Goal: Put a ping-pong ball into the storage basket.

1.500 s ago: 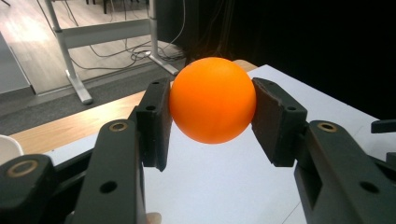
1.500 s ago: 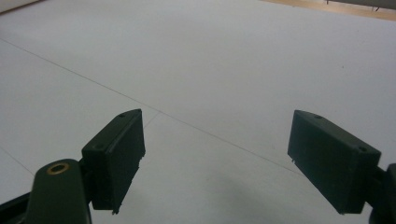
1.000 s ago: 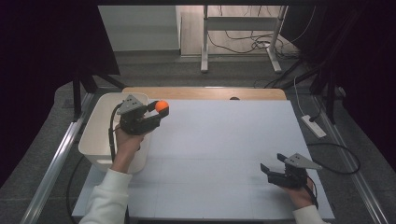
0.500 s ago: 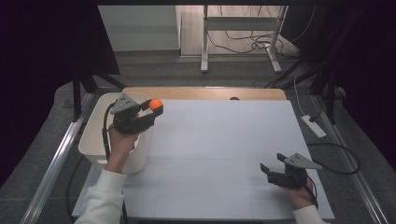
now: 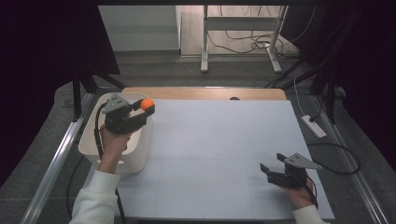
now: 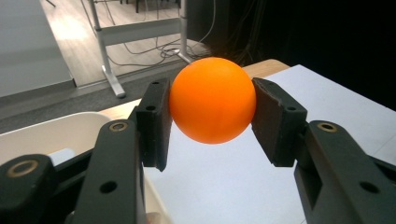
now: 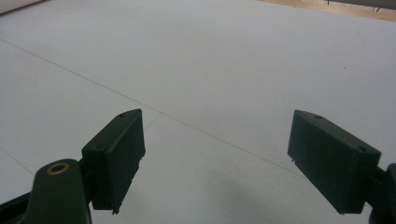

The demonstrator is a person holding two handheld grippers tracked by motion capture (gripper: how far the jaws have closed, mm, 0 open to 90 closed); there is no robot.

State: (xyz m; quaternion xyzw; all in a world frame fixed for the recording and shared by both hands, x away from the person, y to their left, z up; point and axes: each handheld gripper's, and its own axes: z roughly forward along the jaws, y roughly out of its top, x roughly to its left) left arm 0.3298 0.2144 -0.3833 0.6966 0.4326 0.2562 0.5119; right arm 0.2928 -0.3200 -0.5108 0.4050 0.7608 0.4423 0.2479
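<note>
Nearest the person, the right tongs [image 5: 270, 171] rested low on the white bench [image 5: 224, 154] at its near right corner, jaws spread wide with nothing between them. Farther off at the left edge, the left tongs [image 5: 145, 108] were clamped on an orange ball [image 5: 147, 104], both pads pressing its sides. The ball was held in the air above the far right rim of a white tub [image 5: 135, 161] standing at the bench's left side, well apart from the right tongs.

One orange ball [image 5: 147, 104], one white bin [image 5: 88, 144], two tongs.
</note>
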